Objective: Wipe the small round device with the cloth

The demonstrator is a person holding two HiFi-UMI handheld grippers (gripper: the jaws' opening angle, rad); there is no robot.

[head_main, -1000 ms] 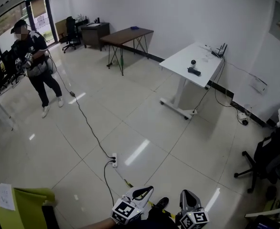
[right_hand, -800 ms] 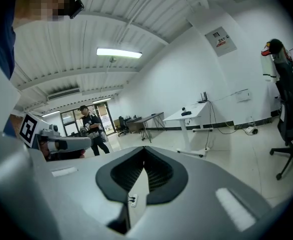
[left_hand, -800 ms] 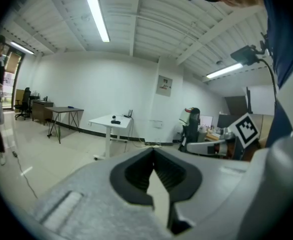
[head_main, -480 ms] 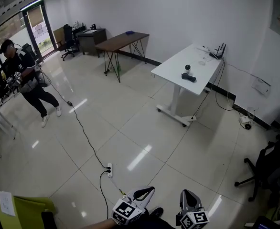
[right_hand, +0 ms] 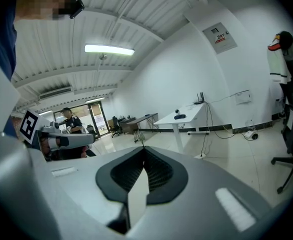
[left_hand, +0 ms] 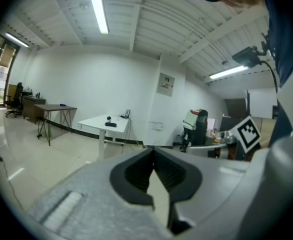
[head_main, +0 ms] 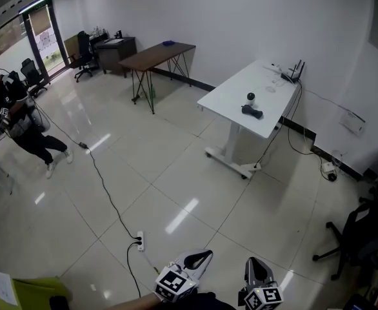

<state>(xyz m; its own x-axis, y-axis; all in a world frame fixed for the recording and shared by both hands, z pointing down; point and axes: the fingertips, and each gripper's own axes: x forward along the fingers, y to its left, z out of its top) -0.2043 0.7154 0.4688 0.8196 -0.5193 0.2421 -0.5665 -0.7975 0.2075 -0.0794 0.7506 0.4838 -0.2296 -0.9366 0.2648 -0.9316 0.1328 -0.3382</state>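
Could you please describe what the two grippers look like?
The left gripper and right gripper are both light grey, smooth-shelled, with black ribbed pads inside the jaws. Each carries a white cube with black square markers.

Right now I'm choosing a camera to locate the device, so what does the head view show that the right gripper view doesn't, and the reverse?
Only the head view shows the power strip on the floor. Only the right gripper view shows the ceiling light and the right gripper jaws, shut with nothing between them. Both show the white desk across the room, with the small round device and the dark cloth on it; they are tiny in the right gripper view.
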